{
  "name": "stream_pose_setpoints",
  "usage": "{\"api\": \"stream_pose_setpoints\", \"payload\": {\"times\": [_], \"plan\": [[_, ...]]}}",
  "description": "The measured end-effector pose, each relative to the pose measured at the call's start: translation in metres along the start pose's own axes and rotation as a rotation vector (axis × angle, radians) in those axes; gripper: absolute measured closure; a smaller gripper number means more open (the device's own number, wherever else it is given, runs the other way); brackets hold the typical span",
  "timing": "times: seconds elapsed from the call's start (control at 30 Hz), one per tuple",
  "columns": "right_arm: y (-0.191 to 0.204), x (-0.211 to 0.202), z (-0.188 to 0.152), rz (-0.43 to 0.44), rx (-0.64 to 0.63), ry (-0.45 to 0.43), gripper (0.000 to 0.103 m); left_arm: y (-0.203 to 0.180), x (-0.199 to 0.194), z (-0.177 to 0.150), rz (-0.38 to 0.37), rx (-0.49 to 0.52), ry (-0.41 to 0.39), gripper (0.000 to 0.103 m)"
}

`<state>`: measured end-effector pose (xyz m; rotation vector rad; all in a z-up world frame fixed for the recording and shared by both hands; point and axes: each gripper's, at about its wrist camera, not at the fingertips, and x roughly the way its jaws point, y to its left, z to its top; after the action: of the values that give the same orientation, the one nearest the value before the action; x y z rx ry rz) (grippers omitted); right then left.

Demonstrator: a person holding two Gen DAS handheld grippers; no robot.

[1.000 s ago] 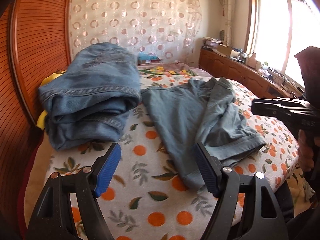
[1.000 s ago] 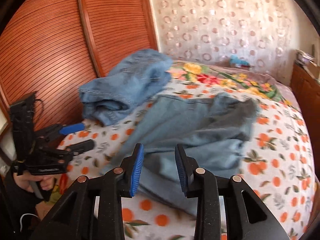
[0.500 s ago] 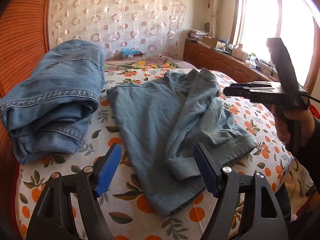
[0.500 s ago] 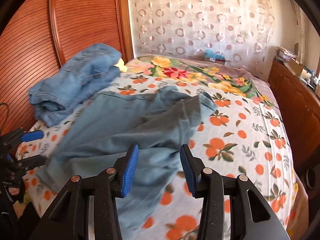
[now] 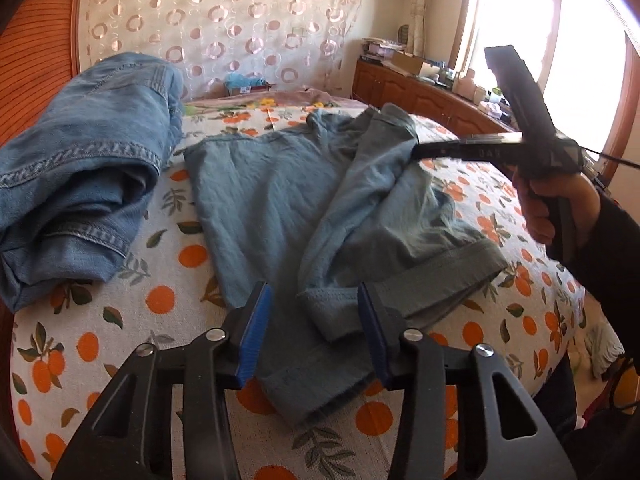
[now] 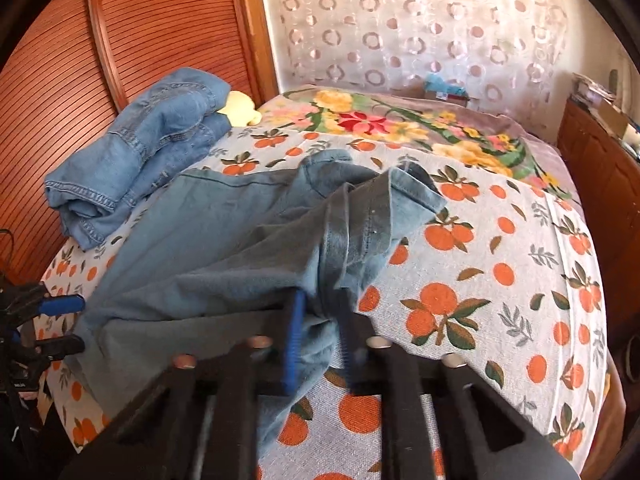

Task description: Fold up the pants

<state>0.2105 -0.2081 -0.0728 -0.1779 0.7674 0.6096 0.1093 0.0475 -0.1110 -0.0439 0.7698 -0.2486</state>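
Looking along my left gripper [image 5: 314, 334], its jaws have just been closing and now stand half spread astride a hem of the pants [image 5: 280, 208], pads not yet pressing, while folded jeans [image 5: 80, 172] lie at ten o'clock on the bed [image 5: 120, 320]. Through the right wrist view, my right gripper [image 6: 320, 340] has just been closing and pinches bunched pants cloth at six o'clock.

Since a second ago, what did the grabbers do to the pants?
The right hand-held gripper moved in and shut on the light pants, bunching them. The left hand-held gripper has just been closing around a leg hem, not yet pinching. The folded jeans stayed put.
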Motion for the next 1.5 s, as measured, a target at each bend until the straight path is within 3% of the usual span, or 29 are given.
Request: {"api": "stream_pose_setpoints", "payload": {"times": [0.23, 0.4, 0.57, 0.67, 0.73, 0.8, 1.03, 1.1, 1.13, 1.2, 1.5], "plan": [[0.002, -0.019, 0.024, 0.015, -0.032, -0.111, 0.102, 0.005, 0.003, -0.001, -0.054, -0.011, 0.011, 0.084], [0.016, -0.021, 0.044, 0.008, -0.089, -0.131, 0.103, 0.008, 0.002, -0.001, -0.065, -0.027, 0.009, 0.084], [0.009, -0.015, 0.041, -0.012, -0.076, -0.099, 0.102, 0.012, 0.005, -0.003, -0.070, -0.038, 0.014, 0.084], [0.004, -0.011, 0.035, -0.031, -0.051, -0.074, 0.084, 0.012, 0.008, -0.003, -0.071, -0.035, 0.018, 0.084], [0.000, -0.009, 0.028, -0.033, -0.031, -0.062, 0.066, 0.012, 0.007, -0.004, -0.071, -0.031, 0.017, 0.084], [-0.005, -0.006, 0.022, -0.036, -0.019, -0.047, 0.056, 0.012, 0.007, -0.005, -0.070, -0.030, 0.018, 0.084], [-0.020, 0.014, 0.015, 0.043, 0.033, 0.019, 0.055, 0.013, 0.008, -0.006, -0.071, -0.029, 0.015, 0.084], [-0.019, 0.016, 0.018, 0.063, 0.032, 0.023, 0.062, 0.013, 0.008, -0.006, -0.071, -0.030, 0.015, 0.084], [-0.018, 0.016, 0.018, 0.072, 0.028, 0.026, 0.080, 0.013, 0.008, -0.006, -0.071, -0.031, 0.015, 0.084], [-0.018, 0.013, 0.021, 0.088, 0.019, 0.021, 0.097, 0.013, 0.008, -0.007, -0.069, -0.031, 0.015, 0.084], [0.015, 0.005, 0.084, 0.119, -0.094, -0.109, 0.100, 0.018, -0.011, -0.004, -0.116, -0.094, -0.020, 0.089]]}}
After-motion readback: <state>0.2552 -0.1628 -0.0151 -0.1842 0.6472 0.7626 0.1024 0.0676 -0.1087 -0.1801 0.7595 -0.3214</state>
